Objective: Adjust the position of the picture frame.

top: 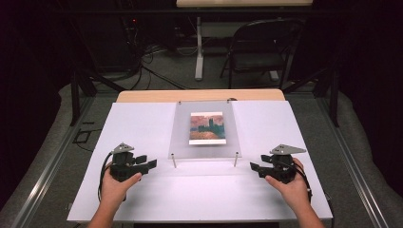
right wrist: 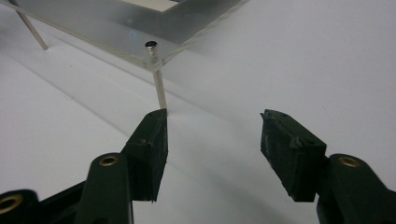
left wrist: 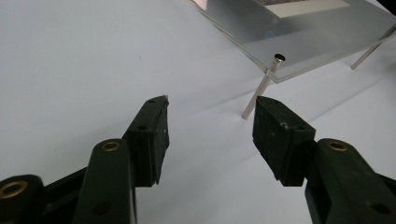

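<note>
Inspector A: The clear panel [top: 205,129] is being carried on thin metal legs [top: 174,160] at mid-surface [top: 142,190], a picture [top: 206,128] lying on it. The left hand-held gripper [top: 148,160] and right hand-held gripper [top: 255,167] are being held released, nothing between the jaws, each aimed at a near corner.

Inspector B: How is it being judged to handle?

Inspector A: Stiff, light, slick and easily scratched, it is judged. The near edge beside each corner post [left wrist: 278,59] is being recommended for gripping; the legs are being judged too slender and prone to tipping.
</note>
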The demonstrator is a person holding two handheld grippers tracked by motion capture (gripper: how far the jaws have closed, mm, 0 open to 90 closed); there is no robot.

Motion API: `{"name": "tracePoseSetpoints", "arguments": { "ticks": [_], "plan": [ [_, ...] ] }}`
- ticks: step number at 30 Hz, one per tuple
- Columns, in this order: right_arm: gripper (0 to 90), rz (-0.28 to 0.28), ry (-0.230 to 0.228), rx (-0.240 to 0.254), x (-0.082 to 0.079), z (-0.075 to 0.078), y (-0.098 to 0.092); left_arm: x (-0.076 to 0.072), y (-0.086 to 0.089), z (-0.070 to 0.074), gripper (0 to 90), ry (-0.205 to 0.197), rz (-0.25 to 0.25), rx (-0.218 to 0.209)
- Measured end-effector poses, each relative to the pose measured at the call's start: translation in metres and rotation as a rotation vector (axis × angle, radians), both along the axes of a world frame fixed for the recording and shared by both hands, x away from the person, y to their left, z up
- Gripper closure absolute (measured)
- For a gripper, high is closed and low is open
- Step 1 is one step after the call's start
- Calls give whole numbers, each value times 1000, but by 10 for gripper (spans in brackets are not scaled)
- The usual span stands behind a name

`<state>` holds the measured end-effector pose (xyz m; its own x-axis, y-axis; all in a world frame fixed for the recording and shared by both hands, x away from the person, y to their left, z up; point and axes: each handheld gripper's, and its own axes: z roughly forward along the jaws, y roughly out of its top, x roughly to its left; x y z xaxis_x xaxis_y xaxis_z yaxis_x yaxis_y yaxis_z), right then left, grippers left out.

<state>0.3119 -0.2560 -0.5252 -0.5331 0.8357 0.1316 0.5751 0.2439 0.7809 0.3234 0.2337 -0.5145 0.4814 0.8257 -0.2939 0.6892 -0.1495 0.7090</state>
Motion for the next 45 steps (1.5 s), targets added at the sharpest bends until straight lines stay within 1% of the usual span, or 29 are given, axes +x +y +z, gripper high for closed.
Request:
{"name": "tracePoseSetpoints", "arguments": {
  "ticks": [2,3,4,5,8,9,10,11,12,13,14,16,21,22,23,24,25,26,27,28,30,32,34,36,37,40,41,42,45],
  "plan": [
    [456,-15,8,-6,1,2,-1,2,2,3,455,8,17,-14],
    [461,-24,8,4,2,3,-2,2,2,3,454,8,17,-14],
    [472,-32,20,14,3,4,-3,5,5,6,451,12,33,-41],
    [475,-36,22,16,5,5,-4,7,5,7,449,18,41,-52],
    [488,-48,33,1,8,8,-4,11,6,11,442,20,50,-48],
    [491,-44,51,-8,12,10,-2,15,5,14,439,11,50,-16],
    [491,-39,58,-17,14,11,-2,17,5,15,437,8,56,0],
    [491,-39,58,-17,14,11,-2,17,5,15,432,8,56,0],
    [491,-31,84,-19,18,12,-1,22,5,17,429,12,58,9],
    [491,-29,90,-11,21,13,-1,24,5,18,427,14,57,10],
    [491,-24,99,1,23,14,-1,27,4,18,425,12,60,8],
    [494,-23,109,21,28,15,-1,31,4,19,421,22,55,-1],
    [482,-27,110,15,39,17,0,38,0,22,412,30,49,6],
    [482,-27,110,15,39,17,0,41,-1,23,412,39,43,3],
    [472,-34,117,20,44,18,1,45,-3,25,412,50,42,-15],
    [472,-34,117,20,44,18,1,45,-3,25,412,50,42,-15],
    [467,-36,118,23,46,19,1,48,-4,26,412,55,43,-28],
    [460,-43,123,23,51,23,1,54,-6,27,414,65,47,-43],
    [456,-47,122,27,54,25,2,58,-7,28,417,73,47,-49],
    [456,-47,122,27,54,25,2,58,-7,28,422,73,47,-49],
    [450,-50,123,31,59,29,3,65,-9,29,431,86,49,-57],
    [447,-50,129,27,68,35,5,75,-12,33,448,92,49,-60],
    [446,-48,133,17,75,38,7,81,-14,36,452,98,50,-59],
    [447,-42,148,11,82,41,9,87,-17,40,452,101,51,-50],
    [450,-37,147,10,86,41,10,90,-18,41,452,105,49,-43],
    [456,-39,163,18,98,44,13,98,-24,46,452,101,60,-31],
    [456,-39,167,17,103,44,14,101,-25,48,451,106,60,-28],
    [456,-39,167,17,103,44,14,101,-25,48,452,106,60,-28],
    [456,-60,181,20,120,47,20,112,-34,53,450,107,71,-20]
  ]
}}
